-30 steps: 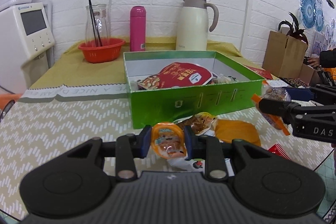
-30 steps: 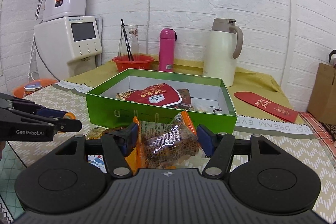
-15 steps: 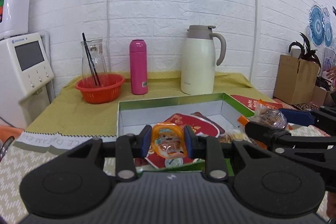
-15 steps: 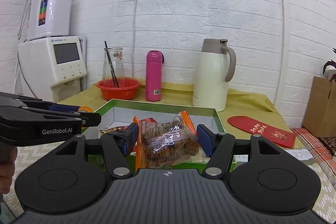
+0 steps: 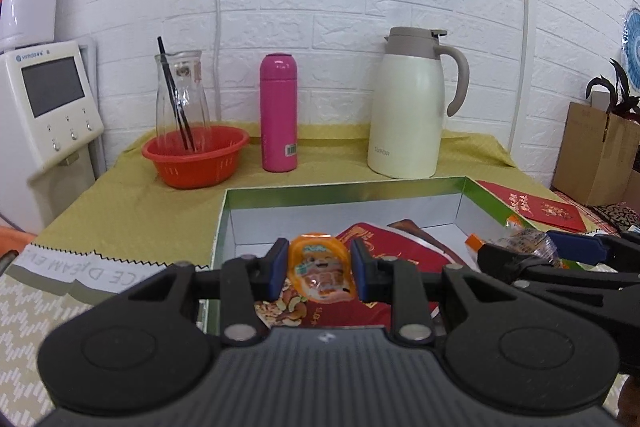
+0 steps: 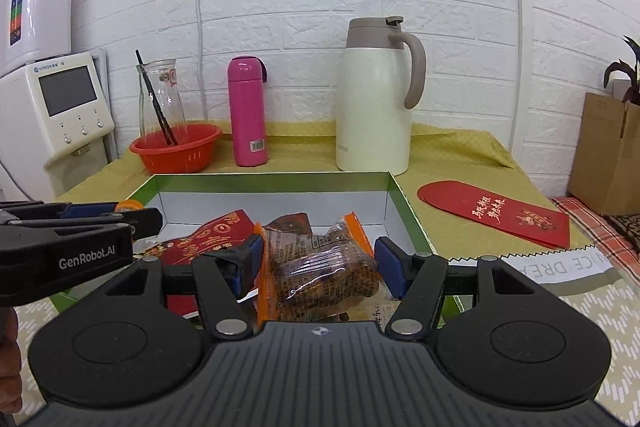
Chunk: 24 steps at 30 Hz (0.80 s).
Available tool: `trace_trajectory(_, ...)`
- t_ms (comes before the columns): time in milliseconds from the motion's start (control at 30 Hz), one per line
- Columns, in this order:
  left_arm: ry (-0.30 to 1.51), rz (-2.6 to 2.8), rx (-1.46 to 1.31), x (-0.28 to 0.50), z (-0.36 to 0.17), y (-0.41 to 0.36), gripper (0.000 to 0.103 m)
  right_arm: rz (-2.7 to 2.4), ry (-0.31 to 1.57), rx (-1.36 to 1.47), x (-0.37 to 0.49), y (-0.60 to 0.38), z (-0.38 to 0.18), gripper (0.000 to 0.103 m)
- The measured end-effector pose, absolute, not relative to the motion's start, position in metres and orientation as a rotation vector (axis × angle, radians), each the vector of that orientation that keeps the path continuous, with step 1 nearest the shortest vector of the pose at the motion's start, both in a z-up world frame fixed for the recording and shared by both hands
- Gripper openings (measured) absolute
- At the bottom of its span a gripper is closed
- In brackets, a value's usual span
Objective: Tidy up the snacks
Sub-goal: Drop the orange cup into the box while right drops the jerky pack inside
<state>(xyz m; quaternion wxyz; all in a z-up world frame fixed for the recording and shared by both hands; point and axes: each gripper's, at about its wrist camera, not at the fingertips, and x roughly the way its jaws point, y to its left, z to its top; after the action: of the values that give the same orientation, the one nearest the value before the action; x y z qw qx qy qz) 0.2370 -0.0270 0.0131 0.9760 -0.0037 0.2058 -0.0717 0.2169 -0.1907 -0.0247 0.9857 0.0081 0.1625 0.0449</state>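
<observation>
Two grippers are up over the near edge of one open green box (image 6: 408, 203), each with a single snack. The left gripper (image 5: 320, 269) is closed down narrow on one small orange jelly cup (image 5: 321, 269), its blue pads pressed to both sides. The right gripper (image 6: 320, 265), set wider, pinches one clear, orange-edged packet of brown snack (image 6: 322, 267) between its pads; in the left wrist view it reaches in from the right, just beside the left gripper. Both snacks hang above the box interior. Inside the box lie one large red bag of nuts (image 5: 380, 247) and, behind it, one dark brown packet (image 6: 294, 221); the right gripper's packet hides part of the floor, so any more there cannot be counted. The box sits on a surface (image 6: 592, 311) with a zigzag-patterned cover. To its right lies one red envelope (image 6: 496, 213) on a yellow-green cloth (image 5: 132, 203). Farther back along the white brick wall stand one orange basket (image 5: 196, 157) holding one glass carafe (image 5: 180, 95) with black straws, one pink flask (image 5: 279, 113) and one cream jug (image 5: 408, 107). A white water dispenser (image 5: 48, 107) stands at far left and one brown carton (image 6: 608, 155) with a plant at far right.
</observation>
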Motion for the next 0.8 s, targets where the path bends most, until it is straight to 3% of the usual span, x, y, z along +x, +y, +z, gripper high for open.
trace_trajectory(800,0.443,-0.066,-0.018,0.261,-0.014,-0.015,0.029,0.062,0.308,0.009,0.252,-0.195,-0.038,0.103)
